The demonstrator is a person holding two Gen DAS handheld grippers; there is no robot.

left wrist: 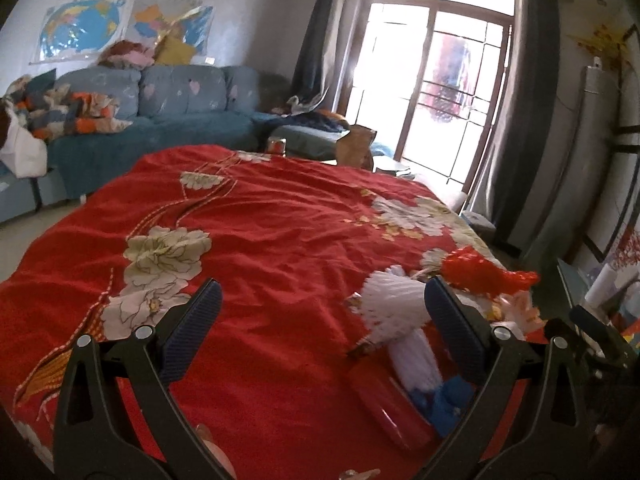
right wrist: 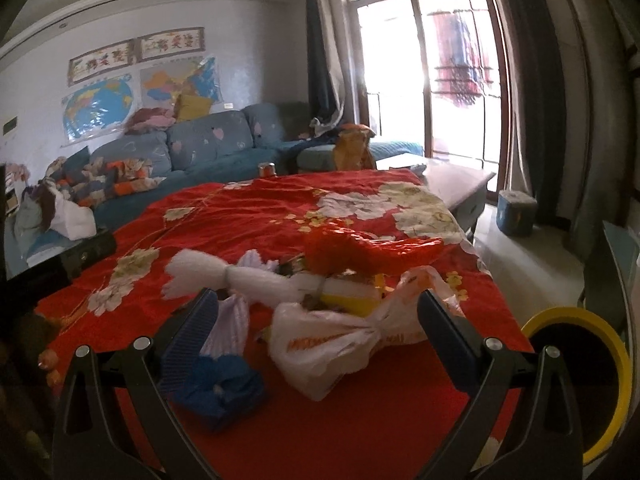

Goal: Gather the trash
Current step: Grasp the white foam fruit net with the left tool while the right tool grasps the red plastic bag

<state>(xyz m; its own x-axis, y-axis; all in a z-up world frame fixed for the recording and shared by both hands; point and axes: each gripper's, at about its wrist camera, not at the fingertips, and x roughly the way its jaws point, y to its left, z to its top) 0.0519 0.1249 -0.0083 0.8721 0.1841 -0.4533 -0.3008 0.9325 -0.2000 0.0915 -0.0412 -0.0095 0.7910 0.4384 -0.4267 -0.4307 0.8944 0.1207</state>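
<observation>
A heap of trash lies on the red flowered cloth (right wrist: 248, 216) over the table. In the right wrist view it holds a knotted white plastic bag (right wrist: 340, 336), white foam netting (right wrist: 236, 276), a red plastic bag (right wrist: 372, 248), a yellow piece (right wrist: 352, 300) and a crumpled blue scrap (right wrist: 220, 388). My right gripper (right wrist: 318, 312) is open, its fingers either side of the white bag. In the left wrist view the white foam netting (left wrist: 392, 292), red bag (left wrist: 480, 268) and blue scrap (left wrist: 444, 400) lie at the right. My left gripper (left wrist: 320, 300) is open over bare cloth (left wrist: 280, 240), its right finger (left wrist: 452, 328) beside the netting.
A blue sofa (left wrist: 180, 96) piled with clothes stands behind the table. A brown paper bag (right wrist: 352, 148) and a small can (right wrist: 267, 169) sit at the far edge. A yellow-rimmed bin (right wrist: 580, 376) is low at the right. A blue box (right wrist: 516, 212) rests on the floor by the glass doors.
</observation>
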